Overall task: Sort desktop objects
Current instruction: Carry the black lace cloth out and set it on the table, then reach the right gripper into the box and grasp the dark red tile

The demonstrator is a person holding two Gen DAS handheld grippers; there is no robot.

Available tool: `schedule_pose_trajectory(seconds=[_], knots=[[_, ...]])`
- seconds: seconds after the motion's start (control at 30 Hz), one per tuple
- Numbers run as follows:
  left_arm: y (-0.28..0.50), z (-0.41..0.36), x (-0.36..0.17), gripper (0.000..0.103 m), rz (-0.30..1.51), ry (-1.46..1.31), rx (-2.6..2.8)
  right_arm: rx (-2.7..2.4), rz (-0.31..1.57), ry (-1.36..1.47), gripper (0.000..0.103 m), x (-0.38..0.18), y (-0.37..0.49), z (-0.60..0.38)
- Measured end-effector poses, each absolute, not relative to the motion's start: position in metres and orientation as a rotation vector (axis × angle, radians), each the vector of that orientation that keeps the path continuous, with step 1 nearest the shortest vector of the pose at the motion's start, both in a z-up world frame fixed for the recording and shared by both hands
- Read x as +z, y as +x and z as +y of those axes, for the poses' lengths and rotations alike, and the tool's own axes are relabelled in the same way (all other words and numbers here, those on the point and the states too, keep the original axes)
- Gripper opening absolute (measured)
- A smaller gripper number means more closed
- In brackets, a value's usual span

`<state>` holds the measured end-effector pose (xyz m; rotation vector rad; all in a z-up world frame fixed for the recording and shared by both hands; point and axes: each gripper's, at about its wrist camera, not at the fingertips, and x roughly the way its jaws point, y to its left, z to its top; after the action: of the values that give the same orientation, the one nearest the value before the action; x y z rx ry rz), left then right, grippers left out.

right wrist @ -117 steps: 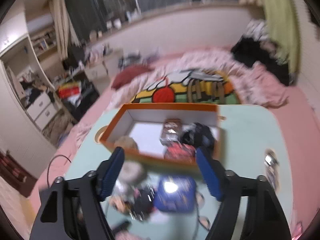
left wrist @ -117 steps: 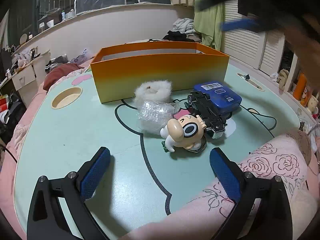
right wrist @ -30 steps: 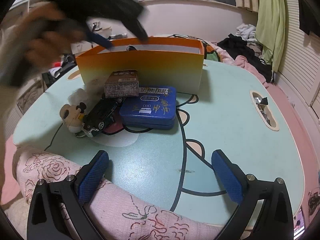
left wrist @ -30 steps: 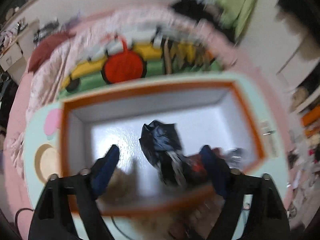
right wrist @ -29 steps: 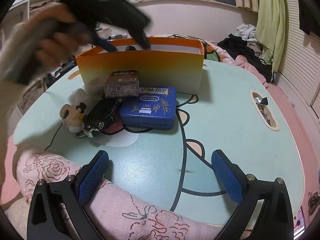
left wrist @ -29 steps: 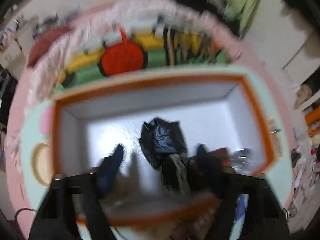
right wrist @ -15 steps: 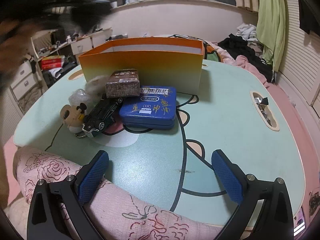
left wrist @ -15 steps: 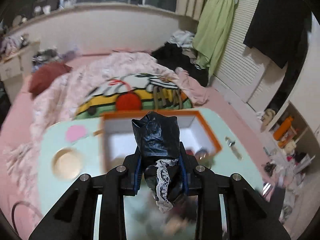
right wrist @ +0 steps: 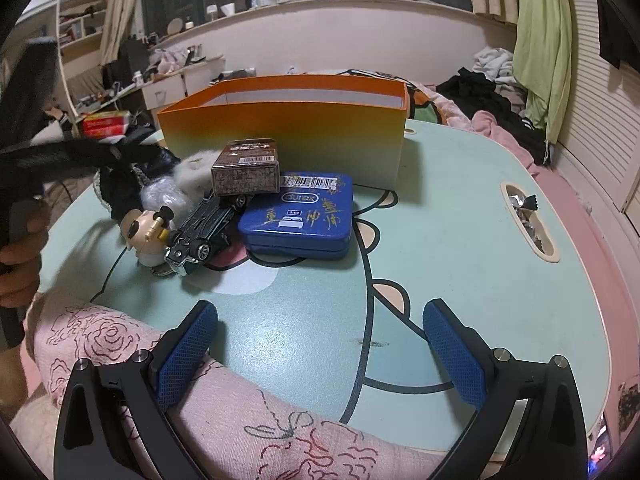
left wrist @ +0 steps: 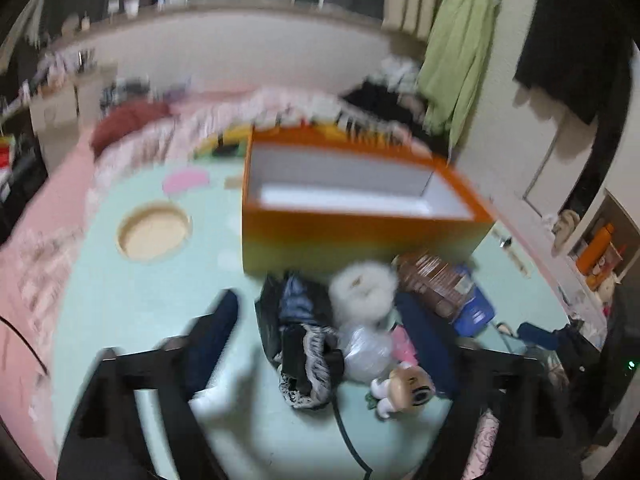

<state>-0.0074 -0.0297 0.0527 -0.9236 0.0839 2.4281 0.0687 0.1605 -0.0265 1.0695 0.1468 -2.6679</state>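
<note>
1. Your room: pink bed (left wrist: 132, 148) behind the mint table (right wrist: 460, 240).
2. The orange box (right wrist: 288, 136) stands on it, clutter in front.
3. Your left gripper (left wrist: 320, 332) is opening over the black bundle (left wrist: 300, 340) lying on the table, not gripped.
4. Your right gripper (right wrist: 320, 348) gapes wide, empty.

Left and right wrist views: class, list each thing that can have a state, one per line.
Orange box: open-topped, upright.
Blue tin: lid closed, flat.
Brown packet: resting on tin.
Toy car: upside down.
Left gripper: jaws opening, black cloth bundle between.
Right gripper: open, empty.
</note>
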Motion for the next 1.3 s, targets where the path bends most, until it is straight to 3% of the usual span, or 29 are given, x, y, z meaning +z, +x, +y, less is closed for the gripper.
schedule_pose_trajectory(seconds=[0.1, 0.3, 0.4, 0.67, 0.83, 0.97, 1.17, 1.3], knots=[[0.011, -0.032, 0.060, 0.087, 0.228, -0.889, 2.435, -2.668, 0.147, 1.069, 0.103, -0.026, 0.068, 0.160], [0.052, -0.050, 0.015, 0.087, 0.484, -0.987, 2.348, -2.668, 0.146, 1.070, 0.103, -0.027, 0.069, 0.161], [0.053, -0.057, 0.003, 0.096, 0.350, -0.929, 2.406, -2.670, 0.149, 1.068, 0.103, -0.026, 0.069, 0.160], [0.063, -0.053, -0.005, 0.096, 0.286, -0.804, 2.532, -2.656, 0.115, 1.054, 0.102, -0.020, 0.067, 0.159], [0.060, -0.054, -0.004, 0.096, 0.288, -0.800, 2.527, -2.664, -0.026, 0.904, 0.102, 0.049, 0.040, 0.152], [0.060, -0.054, -0.004, 0.096, 0.288, -0.796, 2.527, -2.637, -0.051, 1.006, 0.102, 0.088, -0.023, 0.125], [0.061, -0.054, -0.004, 0.096, 0.289, -0.793, 2.524, -2.587, -0.008, 1.304, 0.092, 0.061, -0.107, 0.082], [0.062, -0.053, -0.004, 0.096, 0.290, -0.791, 2.522, -2.553, 0.055, 1.386, 0.092, 0.034, -0.115, 0.075]])
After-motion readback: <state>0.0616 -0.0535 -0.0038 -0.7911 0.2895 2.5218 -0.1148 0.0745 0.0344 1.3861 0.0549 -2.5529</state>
